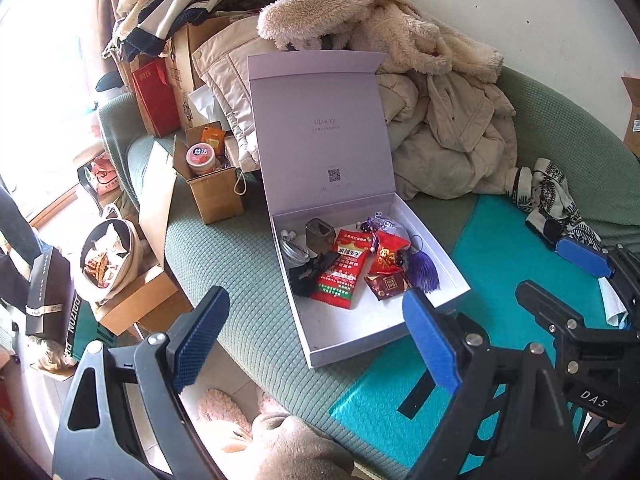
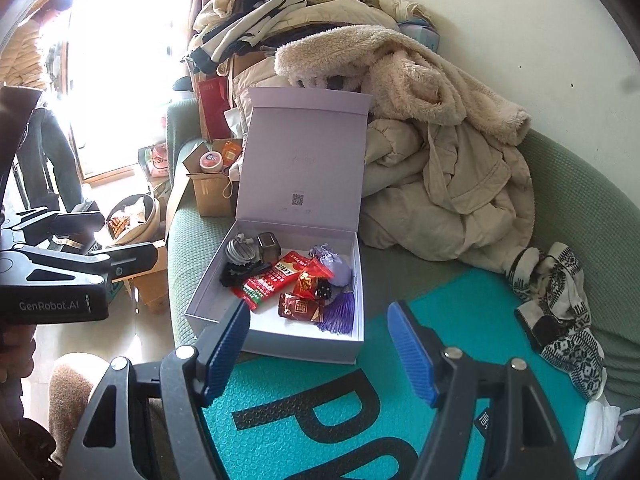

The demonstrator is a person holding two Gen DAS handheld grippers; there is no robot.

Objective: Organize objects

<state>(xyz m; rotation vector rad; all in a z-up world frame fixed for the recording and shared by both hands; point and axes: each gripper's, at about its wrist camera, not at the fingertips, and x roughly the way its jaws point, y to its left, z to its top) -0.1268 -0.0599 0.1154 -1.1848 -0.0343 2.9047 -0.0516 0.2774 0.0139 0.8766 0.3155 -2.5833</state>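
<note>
Box (image 1: 372, 320), white and shallow with its lid (image 1: 320, 132) propped upright behind it, lies at frame centre on the green sofa (image 1: 224, 256), partly on a teal mat (image 1: 492, 248). Nearest the cameras, left gripper (image 1: 316, 344) and right gripper (image 2: 320, 356) hang released and empty, short of the box, presumably between placements. Red snack packets (image 1: 340, 272), a purple tassel (image 1: 424, 272) and a coiled cable (image 1: 294, 252) are gathered inside, evidently sorted; a coat heap (image 1: 448, 132) fills the upper right.
</note>
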